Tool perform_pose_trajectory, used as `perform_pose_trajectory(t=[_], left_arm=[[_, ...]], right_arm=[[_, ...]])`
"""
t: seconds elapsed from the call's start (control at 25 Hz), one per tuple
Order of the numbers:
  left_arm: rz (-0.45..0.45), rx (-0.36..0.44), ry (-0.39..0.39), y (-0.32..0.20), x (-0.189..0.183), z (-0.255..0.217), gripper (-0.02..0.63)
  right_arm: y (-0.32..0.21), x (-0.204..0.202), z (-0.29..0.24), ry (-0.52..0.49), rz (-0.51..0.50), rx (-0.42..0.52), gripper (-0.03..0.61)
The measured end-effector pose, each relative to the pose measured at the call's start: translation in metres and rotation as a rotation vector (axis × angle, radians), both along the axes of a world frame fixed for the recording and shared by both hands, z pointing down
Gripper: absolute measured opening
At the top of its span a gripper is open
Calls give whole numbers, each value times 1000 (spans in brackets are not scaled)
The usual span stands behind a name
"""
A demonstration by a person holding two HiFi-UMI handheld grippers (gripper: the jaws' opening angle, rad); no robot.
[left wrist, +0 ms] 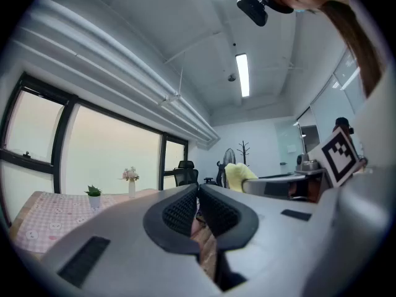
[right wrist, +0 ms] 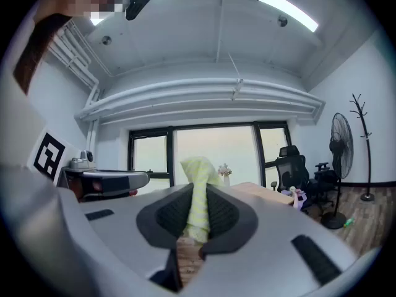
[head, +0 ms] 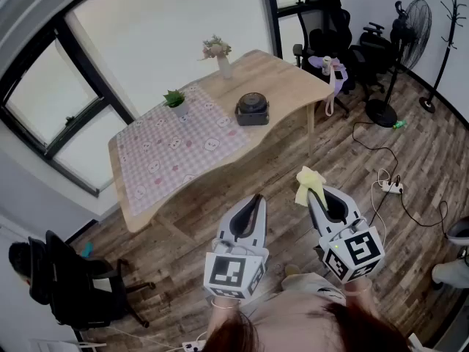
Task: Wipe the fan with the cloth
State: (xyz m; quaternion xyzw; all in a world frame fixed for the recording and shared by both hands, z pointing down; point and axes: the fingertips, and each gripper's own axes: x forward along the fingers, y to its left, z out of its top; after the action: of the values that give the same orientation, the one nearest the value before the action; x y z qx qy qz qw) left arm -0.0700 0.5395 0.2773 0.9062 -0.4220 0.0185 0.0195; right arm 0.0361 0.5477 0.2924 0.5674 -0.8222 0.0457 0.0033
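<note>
A black standing fan rises at the far right of the room by the coat rack; it also shows in the right gripper view, fan. My right gripper is shut on a pale yellow cloth, which sticks up between the pads as cloth. My left gripper is held beside it, level, jaws shut with nothing between them. Both grippers hang over the wooden floor, well short of the fan.
A wooden table with a checked mat, a small plant, a flower vase and a dark round device stands ahead. Black office chairs sit near the fan. Cables and a power strip lie on the floor at right.
</note>
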Motion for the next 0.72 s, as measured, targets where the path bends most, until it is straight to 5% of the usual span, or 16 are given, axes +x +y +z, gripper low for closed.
perform_pose_trajectory(t=[0.72], left_arm=[[-3, 6, -38, -77, 43, 0, 17]], right_arm=[[-80, 37, 9, -66, -7, -41, 49]])
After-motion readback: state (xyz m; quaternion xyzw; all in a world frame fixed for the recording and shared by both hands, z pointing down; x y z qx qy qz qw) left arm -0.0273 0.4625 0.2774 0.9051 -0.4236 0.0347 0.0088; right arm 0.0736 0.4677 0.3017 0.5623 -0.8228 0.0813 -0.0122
